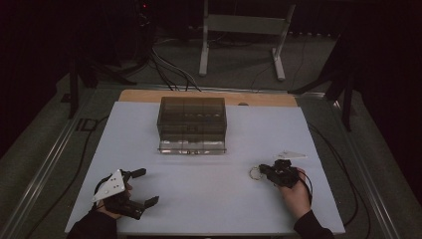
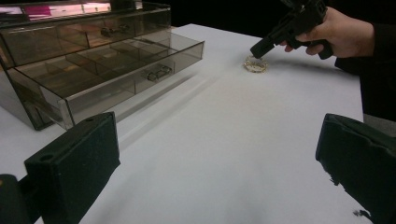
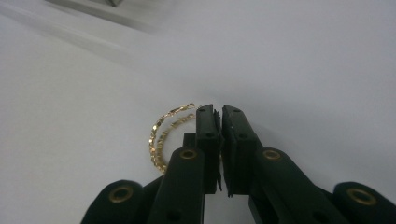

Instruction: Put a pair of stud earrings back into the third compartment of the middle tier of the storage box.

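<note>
A gold chain bracelet (image 1: 255, 173) lies in a loop on the white table (image 1: 199, 199), right of centre. My right gripper (image 1: 261, 169) points down at the loop's right edge. In the right gripper view its jaws are pressed together (image 3: 218, 109), and the chain (image 3: 161, 135) runs in under their tips. From the left gripper view, the right gripper's tip (image 2: 259, 49) touches the bracelet (image 2: 256, 65). My left gripper (image 1: 146, 187) rests at the front left, jaws wide apart (image 2: 219, 140) with nothing between them.
A smoky clear drawer box (image 1: 191, 117) stands at the table's back centre. Its bottom drawer (image 2: 116, 65) is pulled out and shows divided compartments. A metal frame (image 1: 244, 25) and cables (image 1: 169, 69) lie on the floor behind the table.
</note>
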Demonstrator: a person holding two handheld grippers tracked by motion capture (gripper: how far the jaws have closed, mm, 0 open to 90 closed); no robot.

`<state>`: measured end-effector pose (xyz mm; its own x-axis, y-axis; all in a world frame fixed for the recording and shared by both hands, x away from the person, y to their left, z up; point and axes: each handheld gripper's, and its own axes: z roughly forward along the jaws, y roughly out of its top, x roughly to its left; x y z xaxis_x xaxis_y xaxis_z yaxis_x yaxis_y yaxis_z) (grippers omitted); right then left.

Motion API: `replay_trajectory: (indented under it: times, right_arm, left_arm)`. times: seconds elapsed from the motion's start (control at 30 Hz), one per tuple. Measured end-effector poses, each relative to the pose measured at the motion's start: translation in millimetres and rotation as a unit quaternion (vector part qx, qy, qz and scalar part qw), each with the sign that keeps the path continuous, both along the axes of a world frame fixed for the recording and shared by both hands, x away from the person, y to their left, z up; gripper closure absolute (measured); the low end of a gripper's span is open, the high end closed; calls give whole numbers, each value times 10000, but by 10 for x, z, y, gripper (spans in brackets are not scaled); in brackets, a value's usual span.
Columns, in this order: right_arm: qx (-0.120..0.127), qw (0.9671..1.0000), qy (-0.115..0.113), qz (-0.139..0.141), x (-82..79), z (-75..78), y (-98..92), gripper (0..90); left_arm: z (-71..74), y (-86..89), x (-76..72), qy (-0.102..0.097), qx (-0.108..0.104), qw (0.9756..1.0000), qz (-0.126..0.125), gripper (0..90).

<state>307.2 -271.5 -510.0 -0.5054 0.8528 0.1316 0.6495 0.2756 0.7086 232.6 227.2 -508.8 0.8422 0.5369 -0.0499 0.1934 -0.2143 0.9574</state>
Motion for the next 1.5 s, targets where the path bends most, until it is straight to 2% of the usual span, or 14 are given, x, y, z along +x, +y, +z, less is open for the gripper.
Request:
replay_trajectory:
  times: [0.27,0.53,0.83,1.0,1.5]
  right_arm:
    - [141,9999,-34,61,-27,63,17,867]
    - [134,9998,-103,95,-62,125,52,866]
    - [184,9994,-259,160,-79,270,111,867]
    - [202,9988,-397,213,-39,396,169,867]
    - [130,9970,-543,528,173,636,430,866]
  left_arm:
    - [1,2,-5,-14,18,10000,9,5]
    - [4,0,-11,-18,32,10000,5,5]
    - [6,0,-9,-26,34,10000,18,5]
    - [10,10,-7,-23,6,10000,30,5]
    - [7,12,-6,-32,13,10000,23,5]
